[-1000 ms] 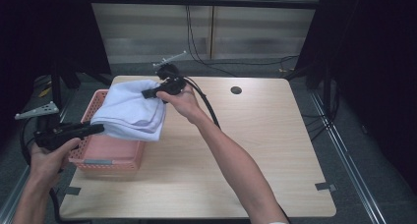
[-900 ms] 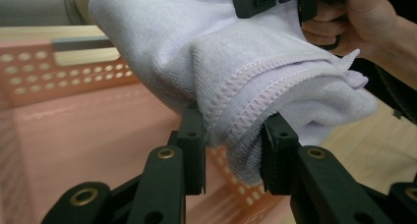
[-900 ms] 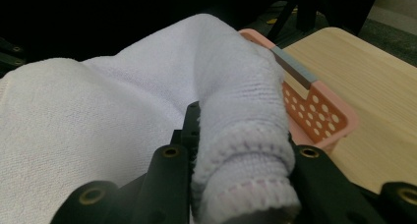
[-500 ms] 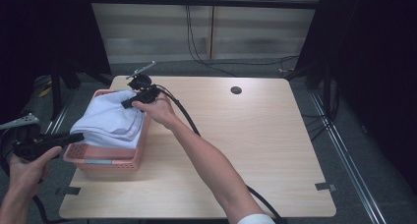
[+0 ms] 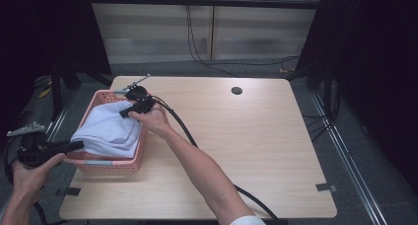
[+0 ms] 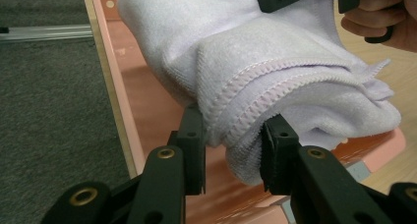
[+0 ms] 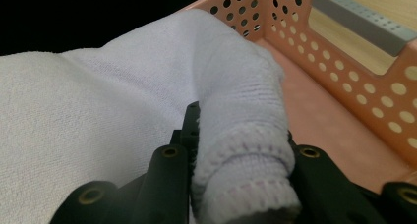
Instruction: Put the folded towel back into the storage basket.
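Observation:
A folded pale lilac towel (image 5: 109, 130) hangs low inside the pink perforated basket (image 5: 111, 165) at the table's left edge. My left gripper (image 5: 79, 145) is shut on the towel's near left end; in the left gripper view the thick folded hem (image 6: 246, 121) is pinched between the black pads. My right gripper (image 5: 125, 111) is shut on the far right end, where the towel's rolled edge (image 7: 241, 160) bulges between the jaws. The basket floor (image 7: 334, 121) lies just under that end.
The basket has grey handle strips (image 5: 98, 162) on its short walls. A wooden table (image 5: 256, 146) carries it, with a round cable hole (image 5: 236, 91) at the back. Black cables (image 5: 177, 124) trail from the right gripper across the table. Dark floor (image 6: 54, 106) lies left of the basket.
Both grippers have carried the towel leftward and down, from above the basket's right rim into the basket. Both grips on the towel stay the same.

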{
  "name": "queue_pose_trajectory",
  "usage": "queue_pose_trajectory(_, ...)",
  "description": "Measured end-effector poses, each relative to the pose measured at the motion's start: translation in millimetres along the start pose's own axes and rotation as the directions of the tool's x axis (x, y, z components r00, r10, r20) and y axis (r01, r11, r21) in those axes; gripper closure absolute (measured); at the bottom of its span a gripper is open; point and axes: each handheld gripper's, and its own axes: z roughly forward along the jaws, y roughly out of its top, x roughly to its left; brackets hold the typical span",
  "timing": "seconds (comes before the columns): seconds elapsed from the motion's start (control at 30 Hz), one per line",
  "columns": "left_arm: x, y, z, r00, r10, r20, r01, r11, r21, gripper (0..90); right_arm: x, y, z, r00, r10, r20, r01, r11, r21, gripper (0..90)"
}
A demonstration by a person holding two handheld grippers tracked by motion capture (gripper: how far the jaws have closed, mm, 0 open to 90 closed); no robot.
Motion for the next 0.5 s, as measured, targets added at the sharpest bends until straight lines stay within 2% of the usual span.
queue_pose_trajectory(0.07,0.1,-0.9,1.8,0.9999,0.015,-0.009,-0.014,0.9998,0.017,66.2,-1.7,-0.5,3.0,1.0,0.008,0.001,-0.008,1.0,0.006,68.2)
queue_pose_trajectory(0.1,0.2,-2.0,3.5,0.9998,0.002,-0.018,-0.002,0.9998,0.019,64.7,-2.9,-0.9,4.1,1.0,0.004,0.0,-0.004,1.0,0.003,64.9)
queue_pose_trajectory(0.13,1.3,-2.9,3.6,0.9999,0.002,-0.01,-0.001,0.9997,0.026,61.6,-4.4,-1.6,6.1,0.9999,0.009,0.005,-0.009,1.0,0.007,59.5)
queue_pose_trajectory(0.2,0.7,-5.1,3.4,0.9995,-0.013,-0.029,0.013,0.9998,0.016,53.2,-7.0,-3.2,7.5,0.9989,-0.002,0.048,0.002,1.0,0.009,46.6)
queue_pose_trajectory(0.23,-0.7,-6.0,2.9,0.9995,-0.008,-0.031,0.008,0.9998,0.016,45.7,-8.4,-3.7,7.1,0.999,0.005,0.045,-0.005,1.0,0.009,40.0)
queue_pose_trajectory(0.27,-2.2,-6.5,2.3,0.9994,-0.006,-0.033,0.007,0.9999,0.012,42.0,-10.6,-4.1,4.8,0.9991,0.015,0.041,-0.015,1.0,0.004,37.5)
queue_pose_trajectory(0.33,-5.9,-6.0,0.2,0.9993,-0.008,-0.035,0.008,0.9999,-0.009,38.9,-14.2,-4.8,0.8,0.9995,0.009,0.031,-0.008,1.0,-0.017,36.5)
queue_pose_trajectory(0.43,-11.5,-1.0,-1.4,0.999,-0.018,-0.04,0.017,0.9993,-0.033,36.1,-17.6,-7.1,-5.8,0.9998,0.008,0.018,-0.008,1.0,-0.012,35.1)
queue_pose_trajectory(0.5,-18.1,2.5,0.5,0.9993,-0.007,-0.036,0.006,0.9994,-0.034,35.9,-17.8,-9.2,-13.4,1.0,0.002,0.01,-0.001,1.0,-0.029,35.1)
